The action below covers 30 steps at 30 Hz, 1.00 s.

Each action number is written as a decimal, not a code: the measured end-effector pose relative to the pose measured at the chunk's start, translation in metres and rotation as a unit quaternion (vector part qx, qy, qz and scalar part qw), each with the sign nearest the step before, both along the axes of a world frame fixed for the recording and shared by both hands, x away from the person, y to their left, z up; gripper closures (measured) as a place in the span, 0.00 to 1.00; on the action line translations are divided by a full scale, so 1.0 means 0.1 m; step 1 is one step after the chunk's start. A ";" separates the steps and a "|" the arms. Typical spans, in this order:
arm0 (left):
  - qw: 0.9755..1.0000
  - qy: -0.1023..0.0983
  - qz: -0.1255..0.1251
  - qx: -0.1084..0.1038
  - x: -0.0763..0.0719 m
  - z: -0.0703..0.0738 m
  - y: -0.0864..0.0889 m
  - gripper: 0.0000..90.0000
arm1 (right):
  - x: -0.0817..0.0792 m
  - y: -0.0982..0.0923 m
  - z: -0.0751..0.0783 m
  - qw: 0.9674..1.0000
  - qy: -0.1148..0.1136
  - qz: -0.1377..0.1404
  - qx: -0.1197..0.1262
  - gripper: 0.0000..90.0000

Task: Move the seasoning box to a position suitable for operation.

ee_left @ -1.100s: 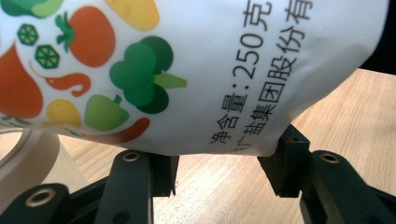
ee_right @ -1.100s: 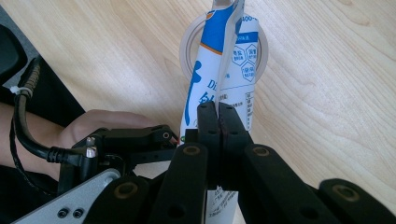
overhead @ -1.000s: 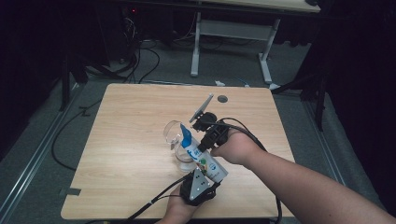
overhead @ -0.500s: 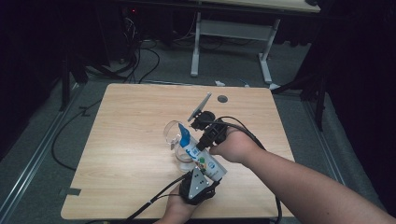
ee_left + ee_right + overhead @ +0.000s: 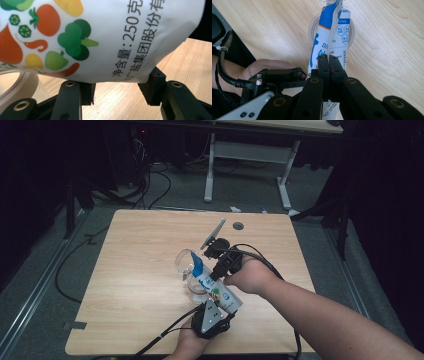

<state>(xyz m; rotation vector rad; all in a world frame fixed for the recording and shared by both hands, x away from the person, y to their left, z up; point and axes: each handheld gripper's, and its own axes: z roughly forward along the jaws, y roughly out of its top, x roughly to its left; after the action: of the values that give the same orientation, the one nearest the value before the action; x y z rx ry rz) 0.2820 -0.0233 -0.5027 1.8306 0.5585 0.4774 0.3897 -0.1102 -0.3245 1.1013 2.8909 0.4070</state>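
Near the front edge of the counter (image 5: 140,270), toward its middle, both claws hold one printed bag (image 5: 220,292) between them. The left claw (image 5: 212,312) grips the bag's lower end: in the left gripper view its jaws stand partly apart with the white, vegetable-printed bag (image 5: 105,37) bulging between the pads, so it is grasping the bag across a thick part. The right claw (image 5: 329,63) is clenched tight on the bag's flat seam (image 5: 332,32), its two pads pressed together with only the film between them. Holding it at two points likely keeps the bag taut and tilted, its blue top corner aimed down over the clear glass bowl (image 5: 187,267) that stands just beyond the hands, probably so the contents can be poured or the top torn open above it. In the right gripper view a round rim (image 5: 312,28) lies on the wood directly behind the bag.

The counter is pale wood with a small round hole (image 5: 238,226) near its far edge. Around it the room is dark, with grey floor, loose cables (image 5: 150,185) and a white table frame (image 5: 250,165) beyond the far edge.
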 end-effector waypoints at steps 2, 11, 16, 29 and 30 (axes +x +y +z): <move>1.000 -0.001 0.000 0.001 0.00 0.00 0.00 0.58 | -0.01 0.00 0.00 1.000 -0.001 -0.002 -0.001 1.00; 1.000 -0.001 -0.002 -0.001 0.00 0.01 0.01 0.58 | 0.01 0.01 0.01 1.000 0.000 -0.001 0.000 1.00; 1.000 -0.001 -0.002 -0.002 0.00 0.02 0.01 0.58 | 0.02 0.02 0.01 1.000 -0.002 0.005 -0.001 1.00; 1.000 -0.004 -0.001 -0.003 0.01 0.05 0.02 0.57 | 0.04 0.06 0.03 1.000 -0.004 0.008 -0.003 1.00; 1.000 -0.004 -0.001 -0.002 0.01 0.05 0.02 0.57 | 0.04 0.06 0.03 1.000 -0.004 0.008 -0.003 1.00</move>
<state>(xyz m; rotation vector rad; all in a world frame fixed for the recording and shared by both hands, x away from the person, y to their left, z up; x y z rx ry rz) 0.2834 -0.0216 -0.4980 1.8237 0.5527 0.4822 0.3937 -0.1043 -0.3218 1.0746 2.8932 0.4011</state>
